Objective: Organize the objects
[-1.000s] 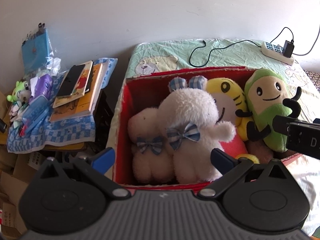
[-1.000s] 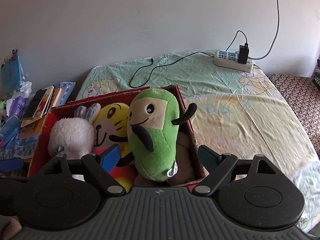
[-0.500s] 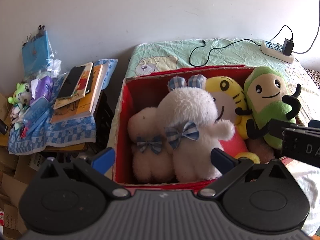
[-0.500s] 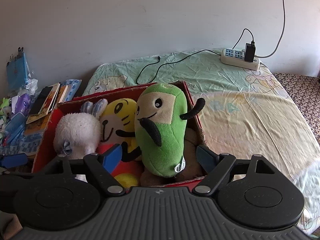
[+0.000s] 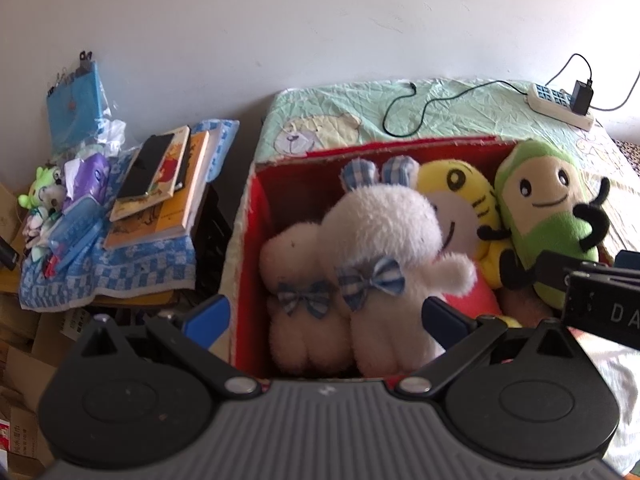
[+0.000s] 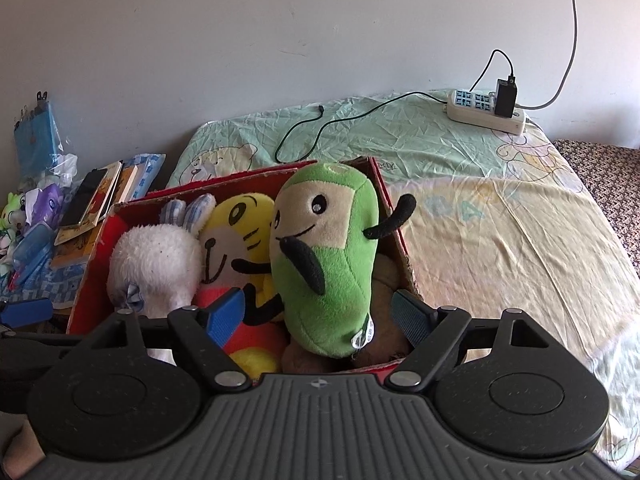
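Note:
A red cardboard box (image 5: 256,216) (image 6: 90,276) sits on the bed, packed with plush toys. A white rabbit with blue checked bows (image 5: 380,248) (image 6: 156,264) fills its left side, a yellow tiger (image 5: 464,204) (image 6: 236,236) leans in the middle, and a green smiling plush (image 5: 548,208) (image 6: 328,256) stands upright at the right. My left gripper (image 5: 324,316) is open near the box's front, with the rabbit lying beyond its fingers. My right gripper (image 6: 318,314) is open, its fingers either side of the green plush's lower end without pinching it. A brown plush (image 6: 384,280) lies behind.
The bed sheet (image 6: 500,220) stretches to the right, with a power strip (image 6: 484,114) and a black cable (image 6: 320,128) near the wall. Left of the bed, a checked cloth (image 5: 120,264) carries books (image 5: 160,196), a phone (image 5: 146,166) and small toys (image 5: 44,196).
Both grippers have drawn back slightly from the box and stayed open. The plush toys have not shifted inside the box.

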### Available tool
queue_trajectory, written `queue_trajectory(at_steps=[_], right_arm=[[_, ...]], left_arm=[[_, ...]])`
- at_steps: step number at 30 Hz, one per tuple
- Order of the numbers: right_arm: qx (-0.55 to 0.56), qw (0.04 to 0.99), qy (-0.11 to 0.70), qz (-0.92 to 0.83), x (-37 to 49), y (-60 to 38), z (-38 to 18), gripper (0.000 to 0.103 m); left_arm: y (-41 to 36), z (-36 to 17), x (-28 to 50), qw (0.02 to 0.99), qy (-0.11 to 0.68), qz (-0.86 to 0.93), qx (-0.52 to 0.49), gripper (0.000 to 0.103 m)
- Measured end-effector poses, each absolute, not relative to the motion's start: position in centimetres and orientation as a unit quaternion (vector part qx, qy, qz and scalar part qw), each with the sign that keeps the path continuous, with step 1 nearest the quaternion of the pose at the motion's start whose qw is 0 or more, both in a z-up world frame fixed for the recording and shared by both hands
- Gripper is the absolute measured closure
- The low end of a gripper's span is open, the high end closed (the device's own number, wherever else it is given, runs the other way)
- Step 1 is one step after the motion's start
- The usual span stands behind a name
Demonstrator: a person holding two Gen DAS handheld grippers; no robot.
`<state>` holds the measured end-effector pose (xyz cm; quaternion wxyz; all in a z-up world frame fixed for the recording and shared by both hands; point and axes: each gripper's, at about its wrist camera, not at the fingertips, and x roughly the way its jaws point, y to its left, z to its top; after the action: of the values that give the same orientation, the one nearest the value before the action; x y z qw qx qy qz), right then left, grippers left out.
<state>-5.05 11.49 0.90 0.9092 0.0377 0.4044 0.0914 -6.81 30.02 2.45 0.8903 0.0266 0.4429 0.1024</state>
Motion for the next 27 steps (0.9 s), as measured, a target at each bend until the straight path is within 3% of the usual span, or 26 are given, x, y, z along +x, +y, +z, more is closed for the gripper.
queue_trajectory(at_steps=[27], right_arm=[[0.049,0.907,0.409,0.093,-2.1,11.6,0.9,0.02]], left_arm=[[30.8,2.4,-3.7,0.888,0.449,0.093,0.02,0.002]])
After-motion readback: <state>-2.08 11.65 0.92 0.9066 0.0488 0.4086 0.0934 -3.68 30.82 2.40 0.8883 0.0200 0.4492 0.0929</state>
